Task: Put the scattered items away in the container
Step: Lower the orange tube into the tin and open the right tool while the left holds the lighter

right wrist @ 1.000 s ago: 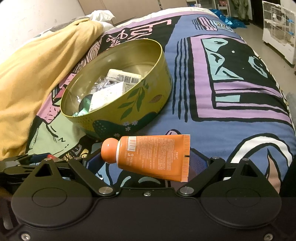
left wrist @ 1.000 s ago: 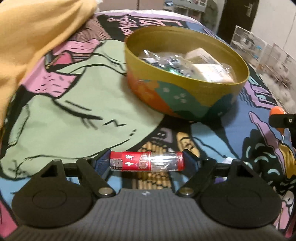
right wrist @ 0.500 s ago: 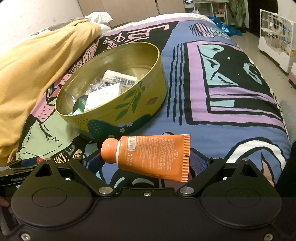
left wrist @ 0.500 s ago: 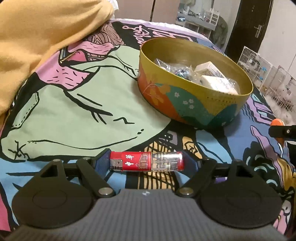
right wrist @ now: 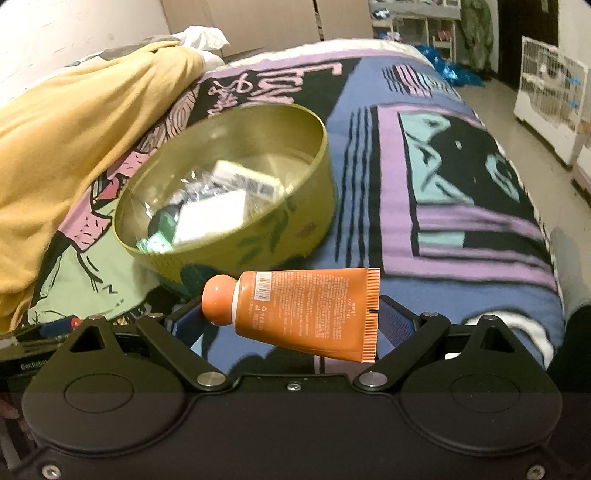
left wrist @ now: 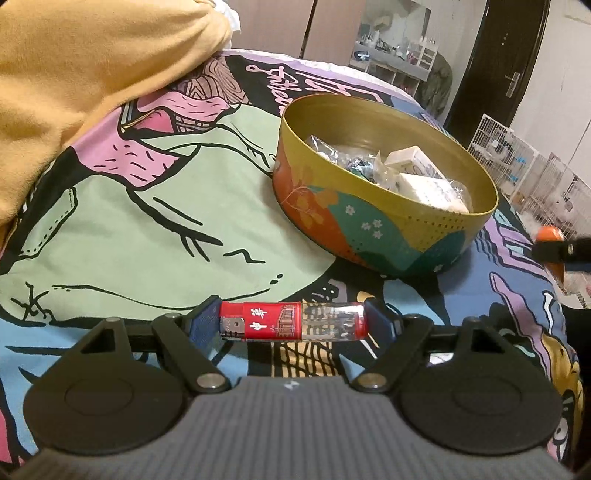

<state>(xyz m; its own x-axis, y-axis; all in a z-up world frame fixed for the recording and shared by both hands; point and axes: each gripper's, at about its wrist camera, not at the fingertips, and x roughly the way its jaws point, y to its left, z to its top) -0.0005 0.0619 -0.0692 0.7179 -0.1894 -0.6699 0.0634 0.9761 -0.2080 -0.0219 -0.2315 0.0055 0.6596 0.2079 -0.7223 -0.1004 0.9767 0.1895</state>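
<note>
a bed fills most of both views, covered by a cartoon-printed bedspread (left wrist: 155,206) in green, pink, purple, blue and black. a mustard-yellow blanket (right wrist: 70,147) lies heaped along its far side, with something white (right wrist: 201,38) bunched at its end (cloth or plastic, hard to tell). behind it stand a pale wall (right wrist: 66,33) and beige wardrobe doors (left wrist: 295,26). a dark door (left wrist: 506,62) with a metal handle stands beyond, next to cluttered shelves (left wrist: 399,55). white wire cages (left wrist: 532,173) line the pale floor (right wrist: 532,122). the light is dim and indoor.
</note>
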